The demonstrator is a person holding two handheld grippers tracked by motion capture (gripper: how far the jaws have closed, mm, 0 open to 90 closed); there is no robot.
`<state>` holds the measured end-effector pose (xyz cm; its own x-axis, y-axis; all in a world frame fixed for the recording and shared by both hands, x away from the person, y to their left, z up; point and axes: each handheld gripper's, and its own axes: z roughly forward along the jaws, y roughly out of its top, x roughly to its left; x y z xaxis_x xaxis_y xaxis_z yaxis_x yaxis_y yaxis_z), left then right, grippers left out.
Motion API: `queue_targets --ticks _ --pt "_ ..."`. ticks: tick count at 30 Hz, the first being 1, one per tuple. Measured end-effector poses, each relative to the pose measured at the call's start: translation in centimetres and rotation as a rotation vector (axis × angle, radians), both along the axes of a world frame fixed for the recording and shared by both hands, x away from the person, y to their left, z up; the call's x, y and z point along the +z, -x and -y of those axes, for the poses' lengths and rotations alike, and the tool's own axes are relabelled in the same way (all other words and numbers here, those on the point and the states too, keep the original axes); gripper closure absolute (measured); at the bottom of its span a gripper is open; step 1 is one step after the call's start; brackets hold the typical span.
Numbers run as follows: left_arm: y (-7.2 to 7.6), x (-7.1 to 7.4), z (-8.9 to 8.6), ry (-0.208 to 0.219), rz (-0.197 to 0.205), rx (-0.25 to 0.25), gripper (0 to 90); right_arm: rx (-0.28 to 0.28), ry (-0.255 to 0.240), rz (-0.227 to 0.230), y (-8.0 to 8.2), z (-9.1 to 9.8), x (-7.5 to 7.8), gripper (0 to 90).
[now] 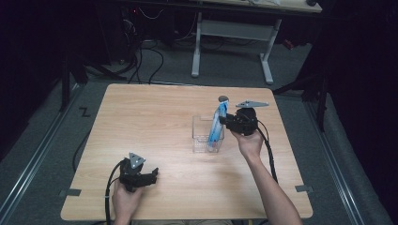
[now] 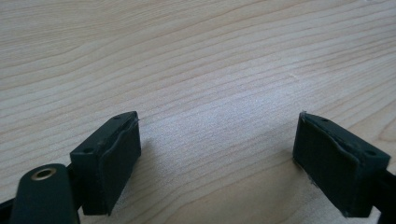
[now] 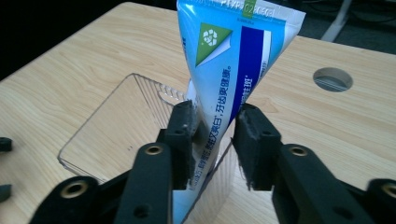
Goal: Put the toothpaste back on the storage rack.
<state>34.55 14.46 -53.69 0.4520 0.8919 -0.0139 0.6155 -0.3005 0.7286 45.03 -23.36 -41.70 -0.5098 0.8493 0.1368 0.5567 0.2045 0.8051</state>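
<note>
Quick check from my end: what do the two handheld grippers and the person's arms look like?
Both grippers, left gripper and right gripper, are black with two blocky black jaws, brass-coloured rivets at the joints, a grey three-cornered plate on top and a black trailing cable. The forearms are bare, no sleeves or gloves.

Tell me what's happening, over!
Left gripper open, idle over wooden table. Right gripper jaws loose around blue-and-white toothpaste tube, standing in clear plastic box. Nothing in the way.

A lab: bare wooden table (image 1: 155,131), floor cables (image 1: 145,61), dark surroundings.
</note>
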Motion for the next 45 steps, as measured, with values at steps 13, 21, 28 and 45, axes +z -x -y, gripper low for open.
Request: queue_targets --ticks 13,21,28,45 --pt "0.0 0.0 0.0 0.001 0.001 0.001 15.3 -0.005 -0.004 0.013 1.0 1.4 0.6 52.7" --pt "0.0 0.0 0.0 0.0 0.0 0.001 15.2 -0.022 -0.042 0.032 1.8 2.6 1.2 50.7" --pt "0.0 0.0 0.0 0.0 0.0 0.002 15.2 -0.033 -0.049 0.042 2.5 3.4 1.6 50.5" --pt "0.0 0.0 0.0 0.001 0.0 0.003 15.2 -0.056 -0.015 0.053 3.6 5.3 1.4 49.8"
